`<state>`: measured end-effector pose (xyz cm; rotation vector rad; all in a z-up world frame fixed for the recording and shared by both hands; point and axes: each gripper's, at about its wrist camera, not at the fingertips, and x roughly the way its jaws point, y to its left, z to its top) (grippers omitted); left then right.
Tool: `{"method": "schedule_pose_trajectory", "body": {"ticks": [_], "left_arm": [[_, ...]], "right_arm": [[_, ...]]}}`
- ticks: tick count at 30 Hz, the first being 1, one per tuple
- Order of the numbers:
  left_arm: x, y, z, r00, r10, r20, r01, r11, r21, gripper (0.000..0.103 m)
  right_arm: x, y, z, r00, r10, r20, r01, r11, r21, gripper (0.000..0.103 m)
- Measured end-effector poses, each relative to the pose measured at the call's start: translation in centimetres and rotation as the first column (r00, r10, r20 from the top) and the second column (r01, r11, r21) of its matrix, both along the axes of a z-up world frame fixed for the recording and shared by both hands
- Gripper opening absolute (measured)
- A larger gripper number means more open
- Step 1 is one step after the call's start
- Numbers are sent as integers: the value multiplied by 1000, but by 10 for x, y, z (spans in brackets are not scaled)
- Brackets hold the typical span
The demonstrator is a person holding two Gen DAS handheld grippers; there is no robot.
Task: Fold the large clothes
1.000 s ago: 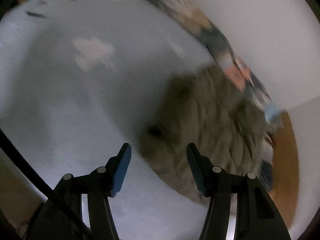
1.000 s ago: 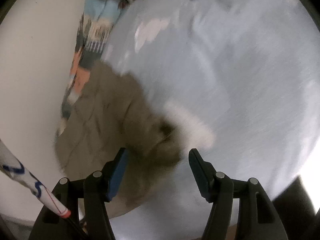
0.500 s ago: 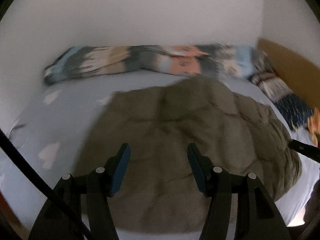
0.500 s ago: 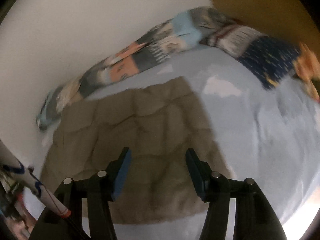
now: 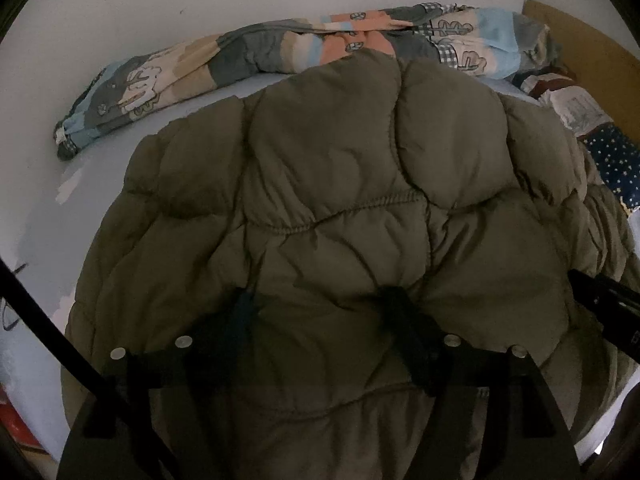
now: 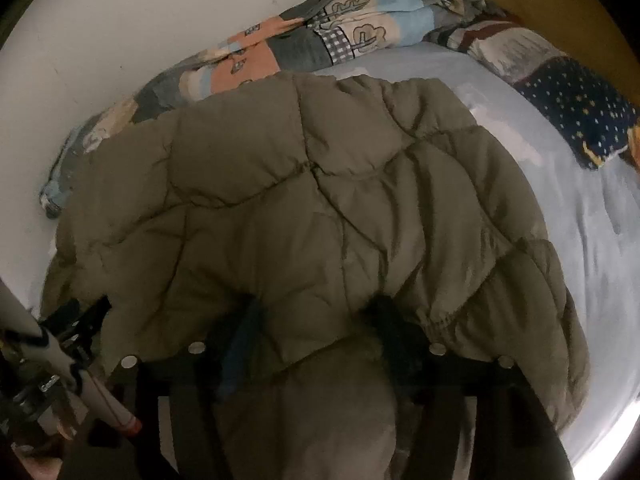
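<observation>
The jacket (image 5: pixel 344 200), an olive quilted puffer, lies spread on the bed (image 5: pixel 36 208), reaching from right under both tools away toward the patchwork quilt (image 5: pixel 280 52) bunched along the wall ahead. The left gripper (image 5: pixel 320 312) has just been opening; its 2 fingers stand apart with padded cloth bulging between them, and no pinch shows, so I read it as open over the fabric. The right gripper (image 6: pixel 316 320) has also just been opening, and its fingers straddle the thick fold by the elastic hem (image 6: pixel 440 320); the fingertips are dark and partly buried, so it is probably open, not clamped. The risk from here, as I judge it: the puffy layers are slippery and springy, so closing on too shallow a bite could catch only the top layer, and the fold would sag or slide apart. Uneven grips would skew the hem.
</observation>
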<state>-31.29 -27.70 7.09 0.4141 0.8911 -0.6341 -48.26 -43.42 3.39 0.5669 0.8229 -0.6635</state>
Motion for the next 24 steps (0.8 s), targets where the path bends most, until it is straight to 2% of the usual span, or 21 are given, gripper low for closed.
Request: {"method": "schedule_pose_trajectory", "body": {"ticks": [4,7,10,13,16,21,24], "left_arm": [[-9,8,11,999,23,26,-22,999,-37,71],[-21,22,25,998,34,44,-30,996,-79,71],[-39,48,45,994,52,100,-39,992,-121,71],[-53,74,56,988,80,131,-63,990,-125,71],[-60,102,56,986,123,113,-112,989,-95,71],[-45,136,36,974,223,34,-222,975,-26,71],[-30,136,5,969,238,-63,-234,971,54,72]], "right_arm": [[4,-1,0,1000,-11,-16,11,1000,-1,69],[-6,4,13,999,-22,27,22,1000,5,70],[-23,14,28,1000,-18,25,20,997,-68,69],[-50,18,37,998,-54,22,56,992,-110,70],[-77,13,35,994,-112,9,113,990,-87,73],[-107,12,15,984,-180,-14,180,983,40,74],[-102,16,3,985,-167,-38,169,982,78,85]]}}
